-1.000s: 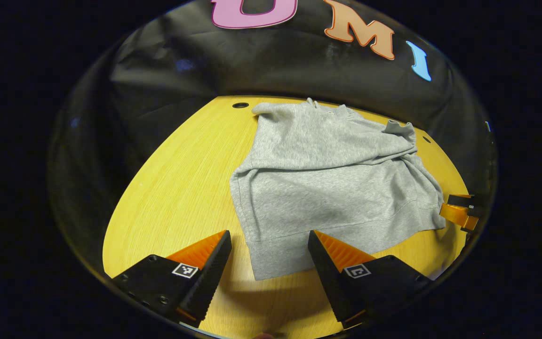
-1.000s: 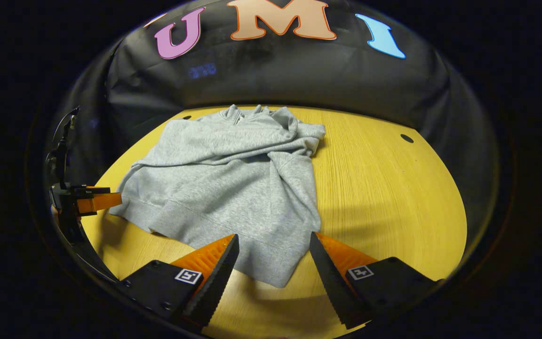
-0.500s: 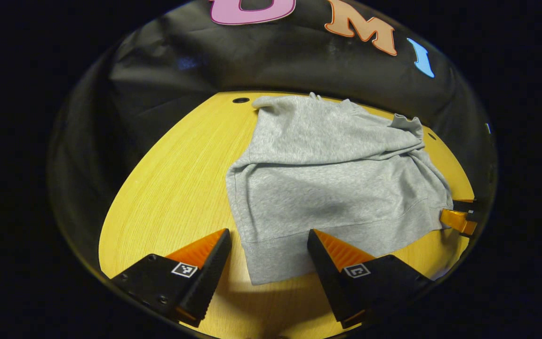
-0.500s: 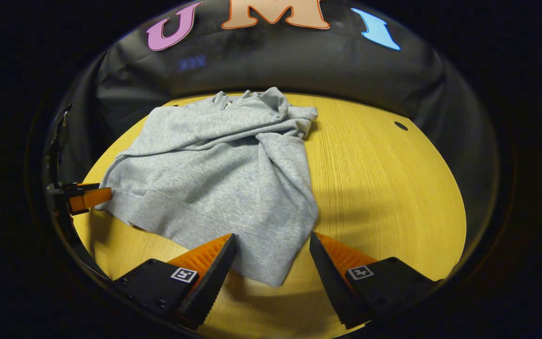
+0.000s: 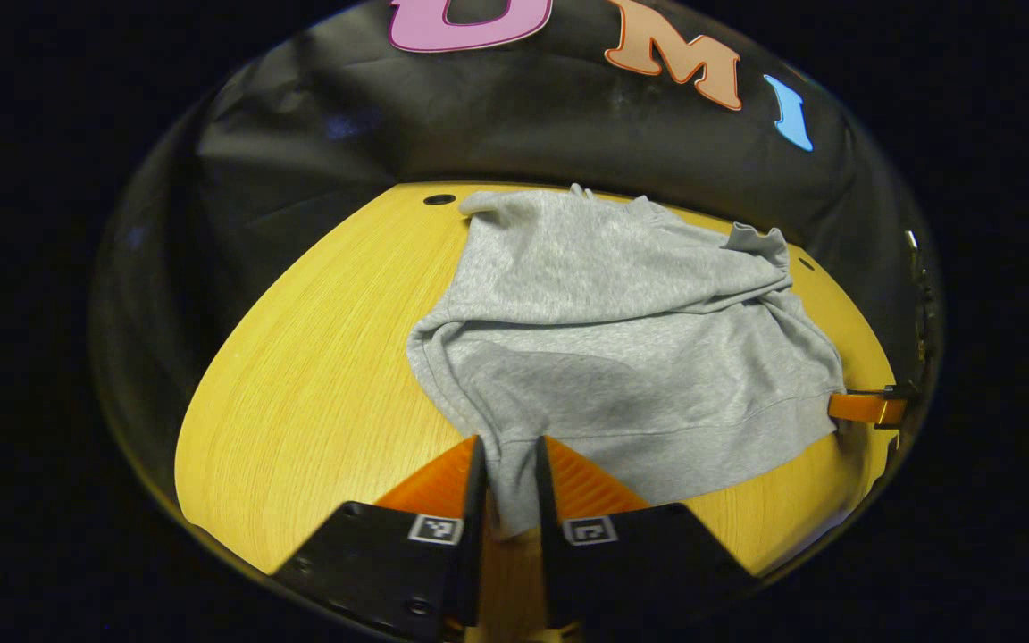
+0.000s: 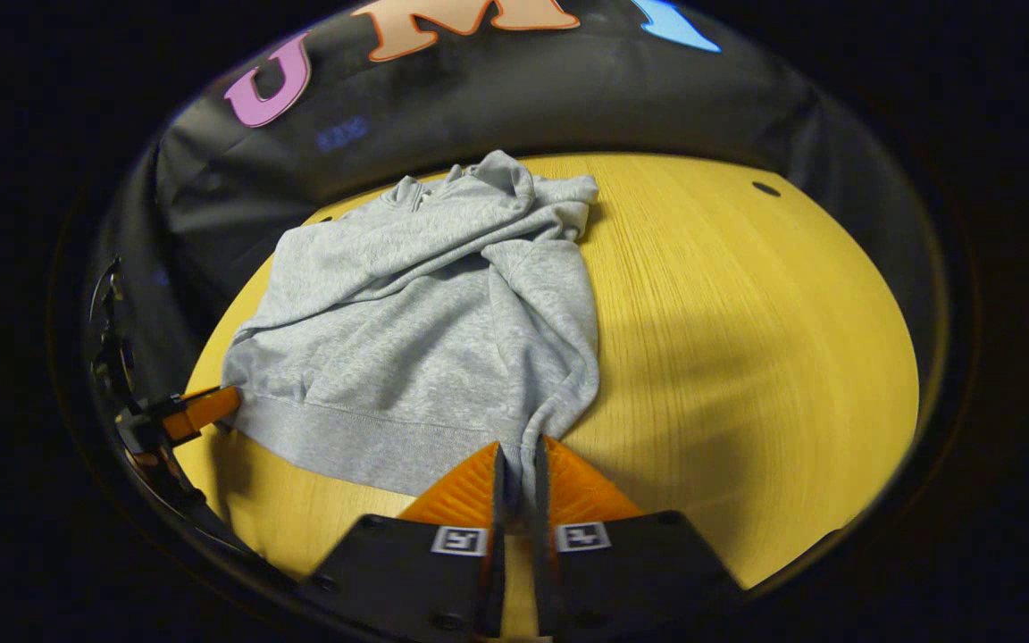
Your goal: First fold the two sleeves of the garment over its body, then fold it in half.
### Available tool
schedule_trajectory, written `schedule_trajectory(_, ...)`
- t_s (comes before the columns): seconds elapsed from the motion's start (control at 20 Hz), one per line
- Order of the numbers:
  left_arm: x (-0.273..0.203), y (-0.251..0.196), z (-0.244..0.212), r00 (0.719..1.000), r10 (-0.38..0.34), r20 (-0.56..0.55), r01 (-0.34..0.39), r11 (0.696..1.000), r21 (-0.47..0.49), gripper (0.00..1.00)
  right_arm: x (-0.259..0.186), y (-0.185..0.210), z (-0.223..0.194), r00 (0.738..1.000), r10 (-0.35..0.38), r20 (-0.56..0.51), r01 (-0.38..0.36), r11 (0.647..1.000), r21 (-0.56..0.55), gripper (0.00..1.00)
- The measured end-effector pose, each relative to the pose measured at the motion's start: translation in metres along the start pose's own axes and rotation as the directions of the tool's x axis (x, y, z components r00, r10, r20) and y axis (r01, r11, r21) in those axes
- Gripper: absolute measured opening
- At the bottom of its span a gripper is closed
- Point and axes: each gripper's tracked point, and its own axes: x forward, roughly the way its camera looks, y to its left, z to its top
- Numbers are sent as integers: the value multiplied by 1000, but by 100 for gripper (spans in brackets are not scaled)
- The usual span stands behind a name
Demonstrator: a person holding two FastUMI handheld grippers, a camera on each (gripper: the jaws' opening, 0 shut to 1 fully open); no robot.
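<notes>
The left hand-held gripper [image 5: 509,473] pinches the near hem corner of the grey fleece sweatshirt [image 5: 622,330]; the right hand-held gripper [image 6: 514,478] pinches the other corner. Beyond, the sweatshirt lies sleeves-folded on the yellow wooden desk [image 6: 747,339].

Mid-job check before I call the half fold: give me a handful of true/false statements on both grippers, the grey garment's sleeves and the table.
1. The left gripper is shut on the hem of the grey garment. True.
2. The right gripper hangs open above the cloth. False: its fingers are closed on the garment's near hem corner.
3. Both sleeves lie folded over the garment's body. True: both cross its upper part.
4. The garment is already folded in half. False: its hem lies at the near edge, with the collar at the far end.
5. The garment lies on a yellow wooden table. True.
6. The garment hangs off the table's right side. False: bare table lies to its right in the right gripper view.
</notes>
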Motion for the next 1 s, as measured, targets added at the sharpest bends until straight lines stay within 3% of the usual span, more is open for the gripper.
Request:
schedule_trajectory(0.1,3,-2,3,1000,23,1,-23,1000,11,4,1,-3,2,998,13,-65,-8,997,81,11)
schedule_trajectory(0.15,3,-2,3,999,31,-13,-31,999,31,1,1,-1,3,997,15,-76,-8,995,98,10)
schedule_trajectory(0.75,-11,-4,-8,989,-26,-144,26,1000,2,0,-23,-5,8,997,28,-72,-36,994,-103,10)
schedule_trajectory(1.0,-19,-8,-1,980,-63,-187,66,998,6,0,-31,-8,22,994,43,-96,-54,991,-122,10)
